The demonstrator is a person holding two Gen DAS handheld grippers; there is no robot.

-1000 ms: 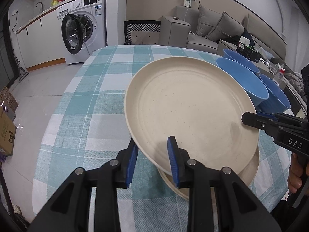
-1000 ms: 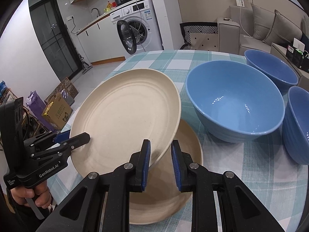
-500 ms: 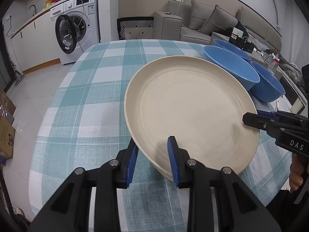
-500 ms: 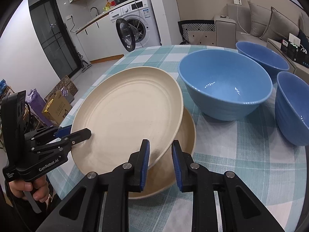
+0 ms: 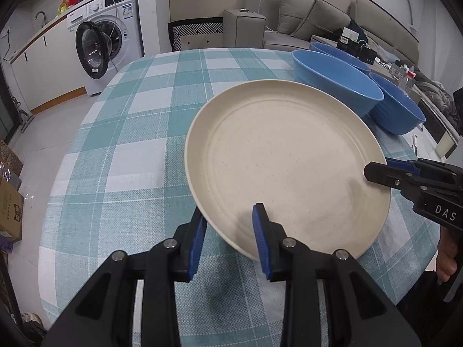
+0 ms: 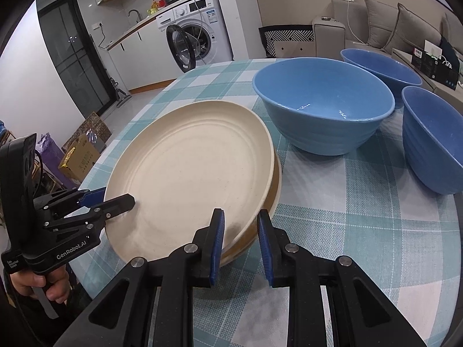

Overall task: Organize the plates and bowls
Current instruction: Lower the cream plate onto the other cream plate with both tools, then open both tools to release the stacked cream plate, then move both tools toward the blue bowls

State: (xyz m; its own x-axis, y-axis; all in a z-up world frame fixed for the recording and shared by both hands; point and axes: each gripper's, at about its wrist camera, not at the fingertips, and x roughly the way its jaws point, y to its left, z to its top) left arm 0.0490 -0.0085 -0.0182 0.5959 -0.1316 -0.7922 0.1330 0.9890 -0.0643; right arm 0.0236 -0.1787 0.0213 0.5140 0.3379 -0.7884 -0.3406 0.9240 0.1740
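My left gripper straddles the near rim of the top cream plate: one blue pad below the rim, the other above it, a gap visible, so I cannot tell whether it truly pinches. My right gripper likewise has its fingers either side of the plate edge; the left pad sits over the top plate, the right pad is off the rim, jaws parted, not clamping. Seen from the left wrist, the right gripper tips touch the plate's right rim. The top plate lies tilted on a second cream plate just beneath it, directly ahead of both grippers, on the checked tablecloth. Beyond the right gripper: three blue bowls, nearest, far, right-hand, close together, upright.
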